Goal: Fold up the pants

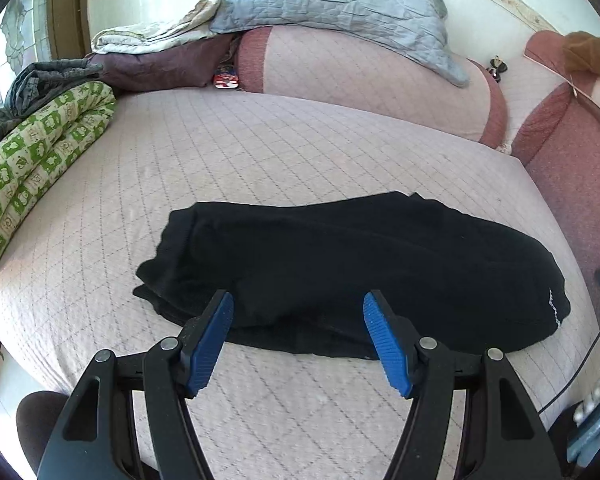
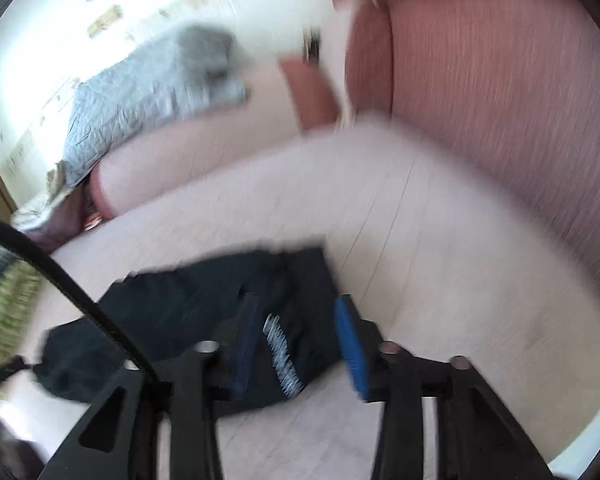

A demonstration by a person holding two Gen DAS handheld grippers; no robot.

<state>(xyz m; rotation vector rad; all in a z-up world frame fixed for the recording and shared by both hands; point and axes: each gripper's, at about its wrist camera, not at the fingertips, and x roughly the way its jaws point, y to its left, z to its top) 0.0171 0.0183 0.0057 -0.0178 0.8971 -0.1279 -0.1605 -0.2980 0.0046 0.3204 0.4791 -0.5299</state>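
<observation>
Black pants (image 1: 340, 260) lie folded in a long bundle on the quilted pink seat cover (image 1: 220, 152), with a small white print (image 1: 552, 308) near their right end. My left gripper (image 1: 298, 298) hangs just above the bundle's near edge, open, with nothing between its blue pads (image 1: 214, 344). The right wrist view is blurred. In it the pants (image 2: 188, 304) lie low and left, their white print (image 2: 282, 356) showing between the fingers. My right gripper (image 2: 298, 302) stands open above that end, and its pads do not press the cloth.
A green patterned quilt (image 1: 40, 168) and dark clothes lie at the left edge. A grey-blue blanket (image 1: 332, 0) drapes over the pink back cushions. A reddish armrest (image 1: 572, 160) bounds the right side. A black cable (image 2: 60, 272) crosses the right wrist view.
</observation>
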